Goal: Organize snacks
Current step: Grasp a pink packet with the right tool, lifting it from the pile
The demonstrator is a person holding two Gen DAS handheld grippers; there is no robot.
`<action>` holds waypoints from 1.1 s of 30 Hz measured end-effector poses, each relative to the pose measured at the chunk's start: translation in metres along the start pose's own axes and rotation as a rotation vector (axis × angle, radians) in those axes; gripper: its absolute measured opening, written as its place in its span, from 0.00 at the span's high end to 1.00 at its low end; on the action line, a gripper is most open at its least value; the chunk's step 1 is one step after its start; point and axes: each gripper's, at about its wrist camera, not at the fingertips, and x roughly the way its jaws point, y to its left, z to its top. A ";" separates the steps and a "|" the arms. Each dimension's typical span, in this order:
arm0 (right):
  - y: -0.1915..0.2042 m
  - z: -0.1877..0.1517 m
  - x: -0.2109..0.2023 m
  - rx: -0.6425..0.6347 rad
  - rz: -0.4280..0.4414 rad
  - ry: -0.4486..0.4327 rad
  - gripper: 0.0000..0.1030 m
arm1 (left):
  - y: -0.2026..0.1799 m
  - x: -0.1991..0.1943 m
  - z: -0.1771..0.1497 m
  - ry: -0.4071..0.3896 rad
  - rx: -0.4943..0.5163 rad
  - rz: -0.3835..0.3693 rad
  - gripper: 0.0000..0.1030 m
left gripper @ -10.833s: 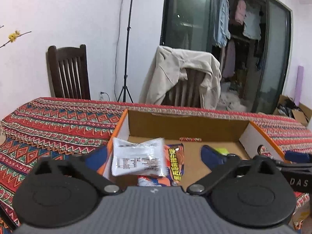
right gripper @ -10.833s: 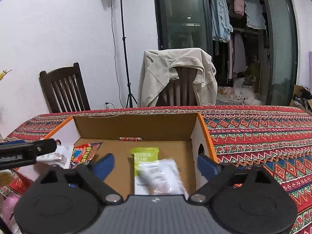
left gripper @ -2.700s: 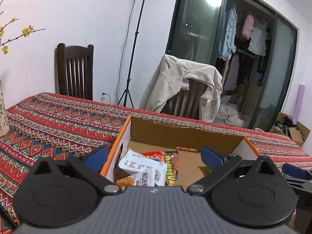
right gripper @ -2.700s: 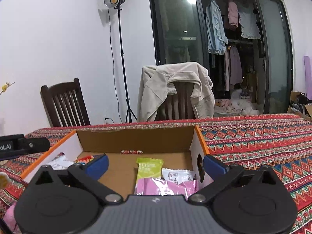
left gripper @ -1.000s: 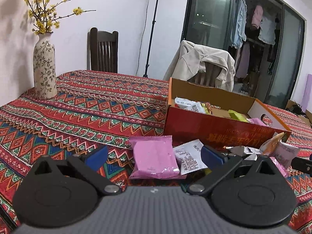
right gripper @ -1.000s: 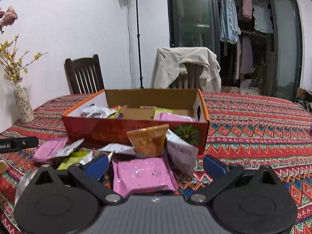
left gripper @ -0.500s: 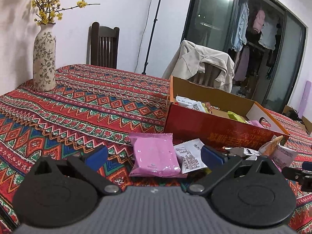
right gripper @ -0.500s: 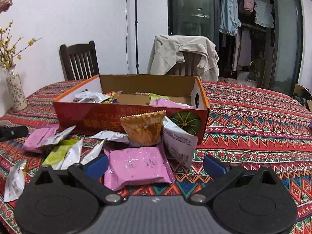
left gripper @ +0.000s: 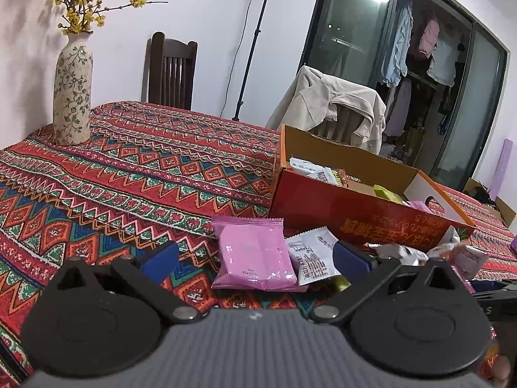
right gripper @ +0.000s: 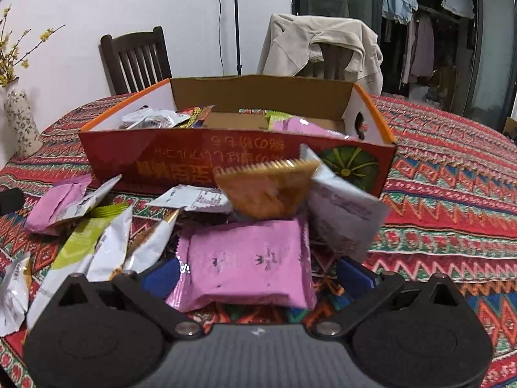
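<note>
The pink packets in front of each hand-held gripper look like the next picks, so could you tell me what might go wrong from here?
1. In the right wrist view, the pink packet lies under the edge of a leaning gold packet and white packet; lifting it may topple them.
2. In the left wrist view, the other pink packet overlaps a white packet, so the open left hand-held gripper might pinch both.

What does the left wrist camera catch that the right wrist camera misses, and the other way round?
Only the left view shows the whole vase with its yellow blossoms, standing upright on the tablecloth. Only the right view shows the orange packet leaning against the box front and the green-and-white packet. Both show the red snack box, pink packets, and an open hand-held gripper.
</note>
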 end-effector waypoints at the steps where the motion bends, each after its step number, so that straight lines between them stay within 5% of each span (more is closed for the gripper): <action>1: 0.000 0.000 0.003 0.006 0.003 0.003 0.00 | 0.000 0.000 0.000 0.002 -0.003 0.000 0.00; 6: -0.002 -0.001 0.006 0.017 0.011 -0.017 0.04 | 0.002 0.001 0.000 0.006 -0.014 0.000 0.00; 11: 0.000 -0.003 -0.001 -0.004 0.034 -0.041 0.30 | 0.003 0.001 0.000 0.006 -0.019 0.003 0.00; 14: 0.002 -0.005 -0.005 -0.019 0.042 -0.045 0.36 | 0.004 0.001 0.000 0.006 -0.028 0.006 0.00; 25: 0.001 -0.010 -0.031 -0.027 -0.013 -0.142 0.43 | 0.005 0.000 0.000 0.006 -0.037 0.015 0.00; 27: -0.002 -0.011 -0.037 -0.015 -0.026 -0.170 0.66 | 0.005 0.000 0.000 0.006 -0.036 0.017 0.00; 33: -0.010 -0.017 -0.046 0.016 -0.015 -0.190 0.68 | 0.004 0.001 -0.001 0.008 -0.031 0.034 0.00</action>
